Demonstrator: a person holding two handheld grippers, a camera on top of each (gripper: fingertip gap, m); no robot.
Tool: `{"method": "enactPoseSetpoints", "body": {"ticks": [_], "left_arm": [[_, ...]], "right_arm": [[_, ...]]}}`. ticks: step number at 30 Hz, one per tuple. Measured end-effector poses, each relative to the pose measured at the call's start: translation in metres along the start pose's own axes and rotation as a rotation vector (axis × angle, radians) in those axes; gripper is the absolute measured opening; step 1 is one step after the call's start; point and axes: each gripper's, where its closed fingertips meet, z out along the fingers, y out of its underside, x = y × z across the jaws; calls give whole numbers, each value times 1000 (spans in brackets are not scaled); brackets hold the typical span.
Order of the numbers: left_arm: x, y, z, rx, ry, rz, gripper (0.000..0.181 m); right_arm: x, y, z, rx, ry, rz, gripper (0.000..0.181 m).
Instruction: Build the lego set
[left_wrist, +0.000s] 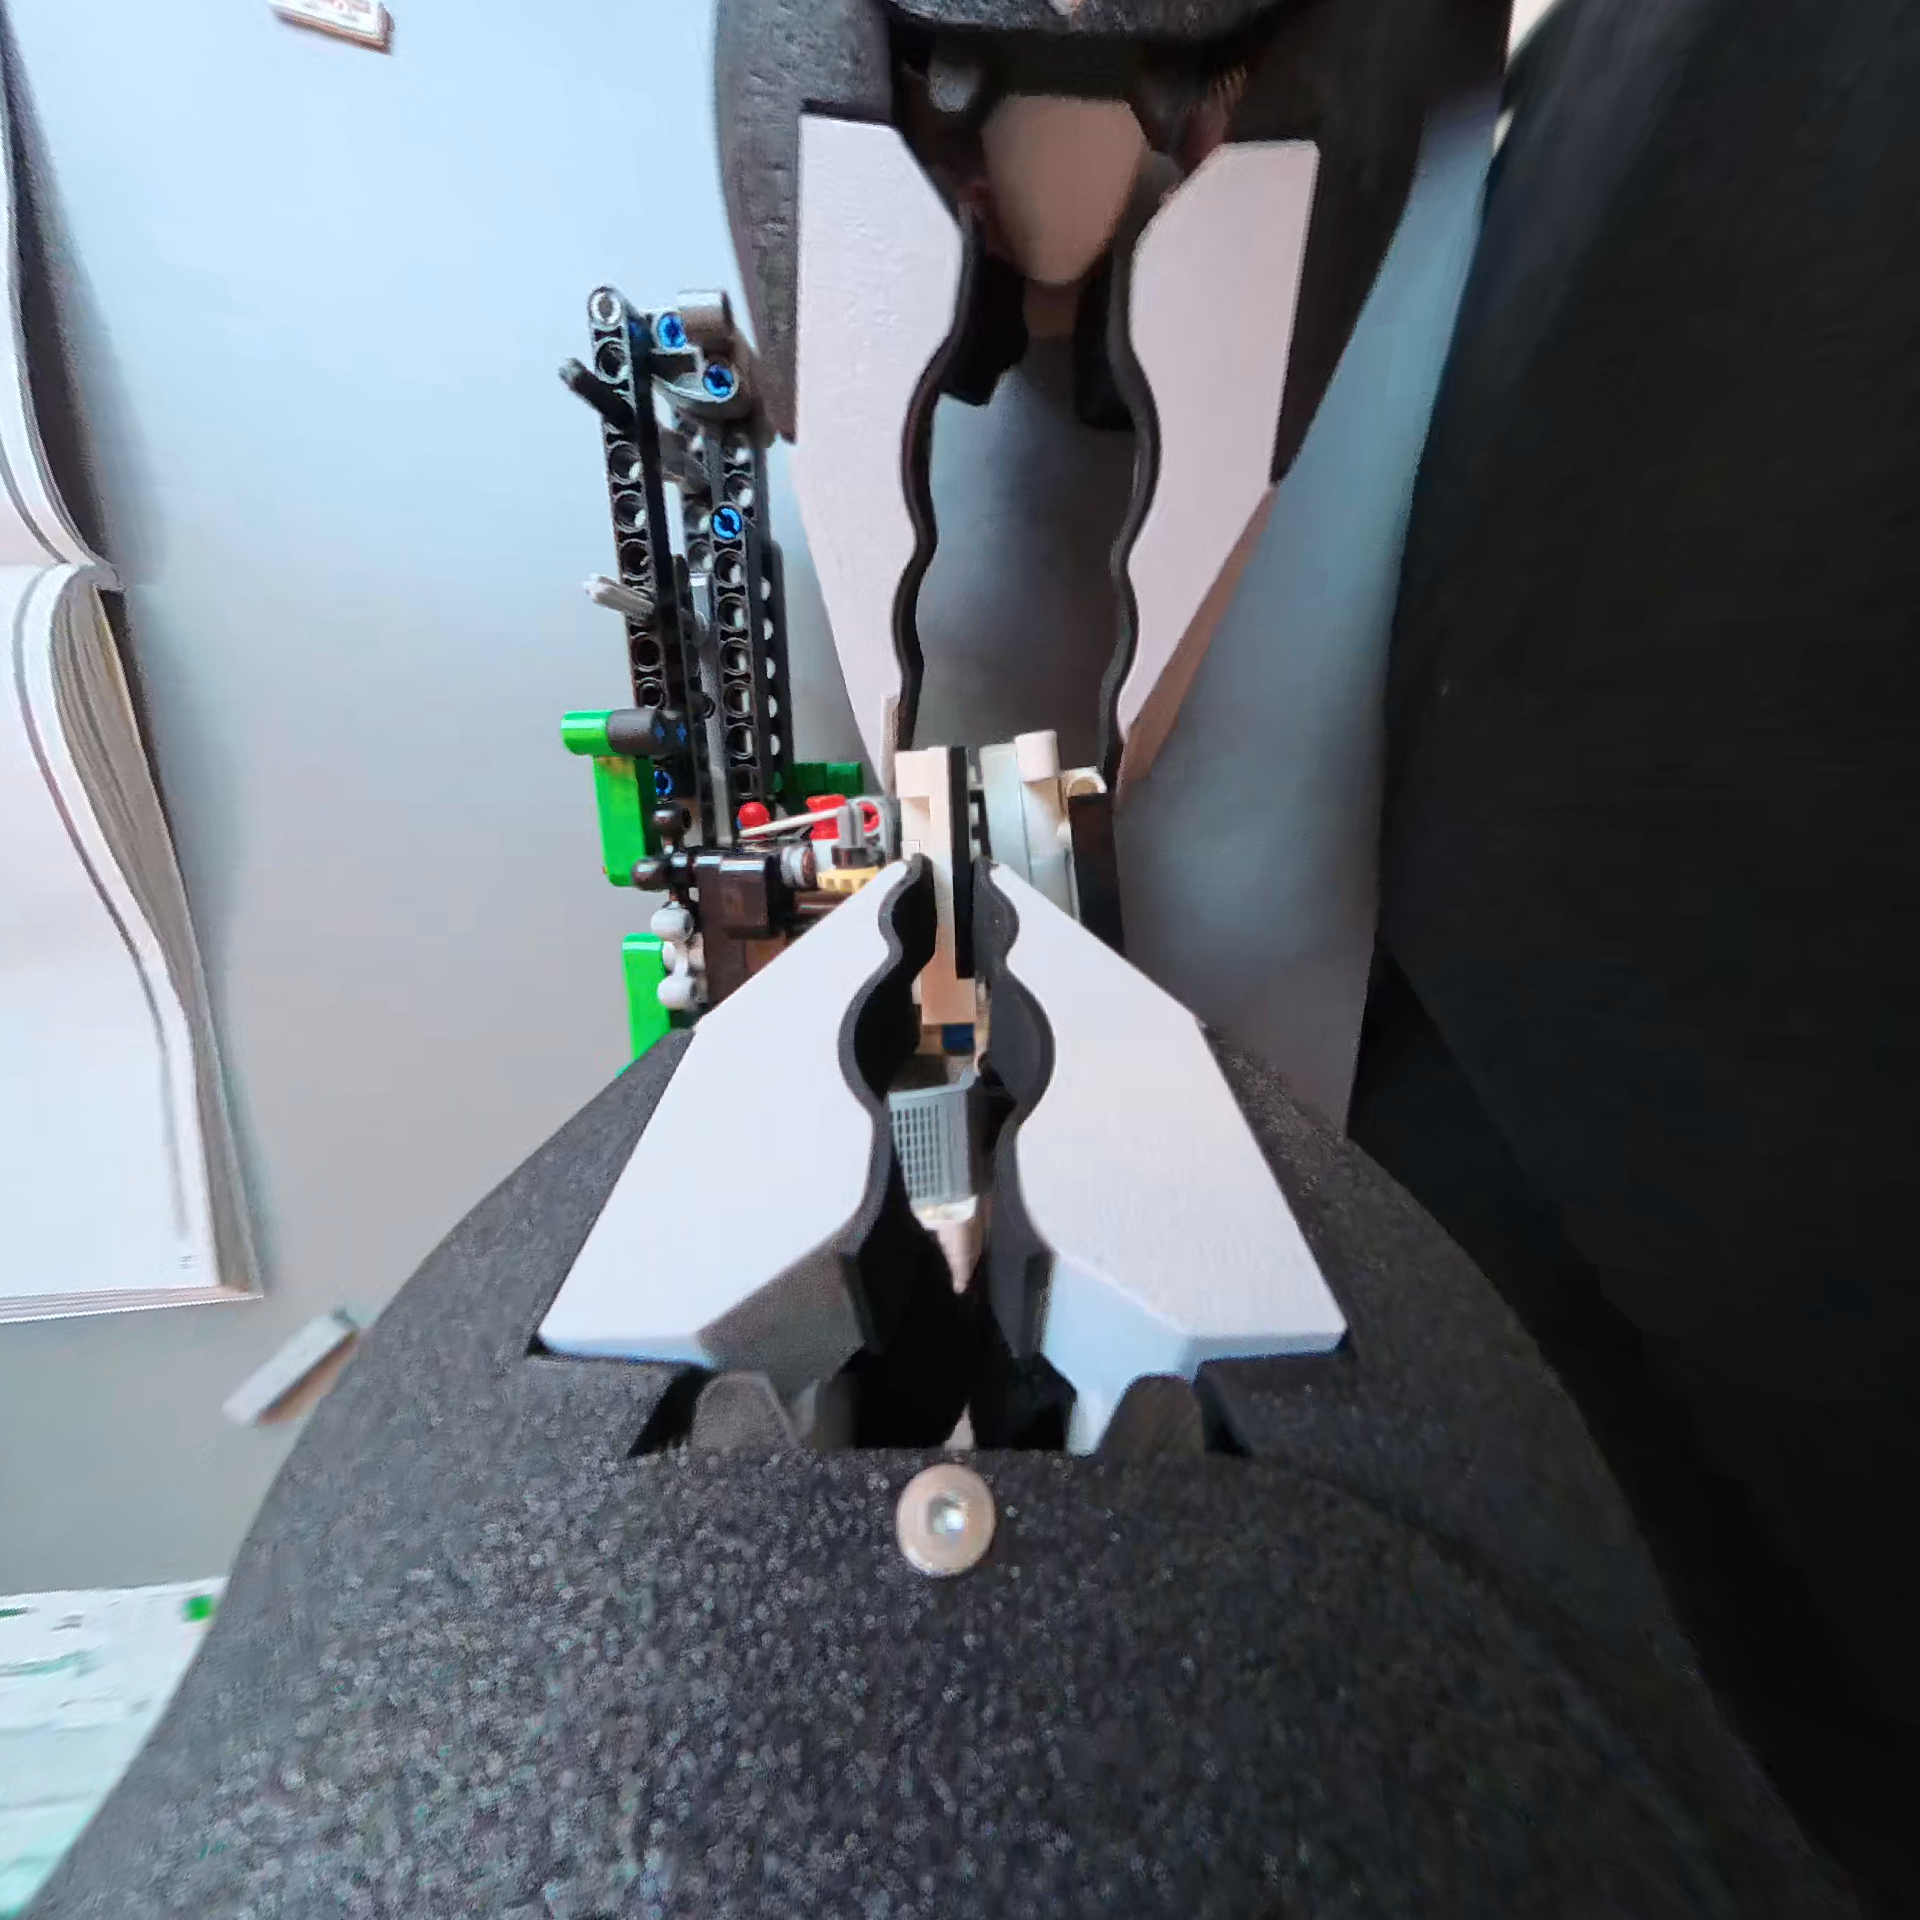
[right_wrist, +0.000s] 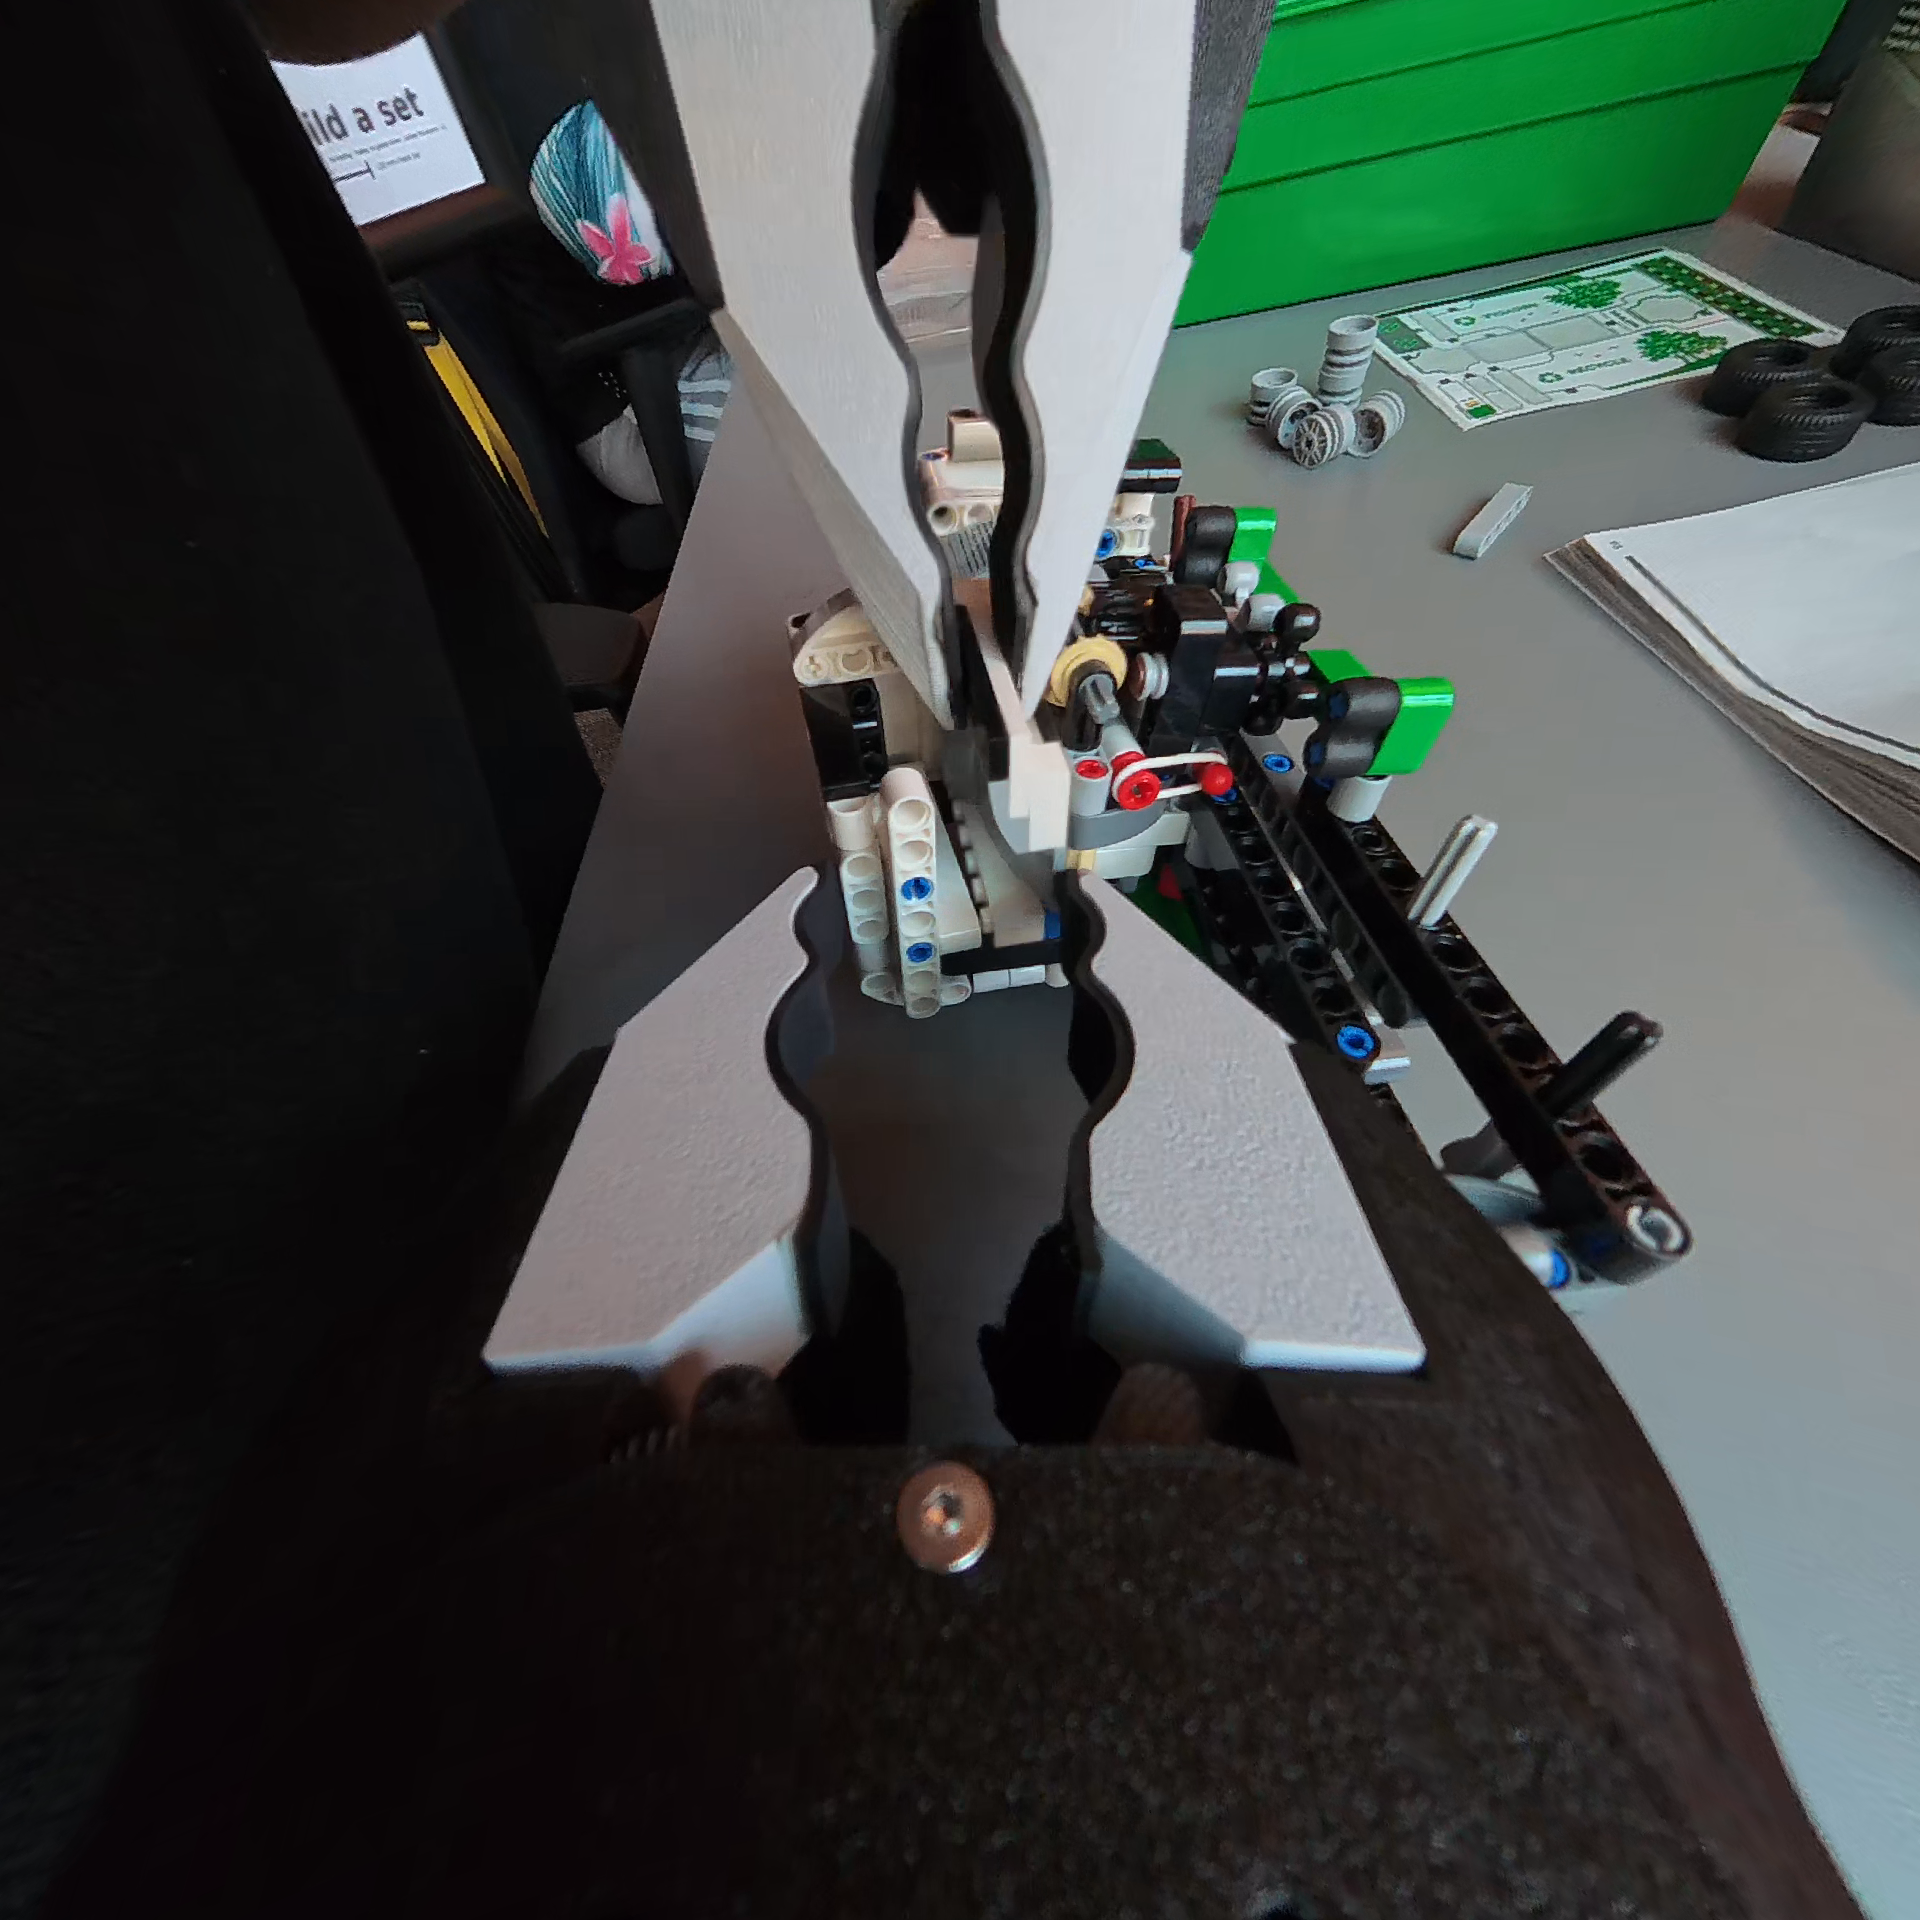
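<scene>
The left gripper (left_wrist: 956, 883) is clamped on the white cab end of the half-built black, white and green lego truck chassis (right_wrist: 1299, 883), which lies on the grey table (right_wrist: 1662, 1039); the right gripper (right_wrist: 940, 894) faces it, its fingers spread wide around the same cab end without gripping

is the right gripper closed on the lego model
No, the right gripper has its fingers spread wide, with the white end of the lego model sitting between the tips and a clear gap beside it.
</scene>
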Motion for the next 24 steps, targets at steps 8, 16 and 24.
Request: {"method": "enactPoseSetpoints", "body": {"ticks": [8,16,24], "left_arm": [[2,1,0,-18,37,-86,6],[2,2,-2,-33,62,-131,5],[3,2,-3,-27,73,-138,5]], "right_arm": [[-2,0,2,-7,-7,-6,40],[-2,-1,6,-10,-21,14,40],[-4,1,11,-37,-54,4,41]]}}
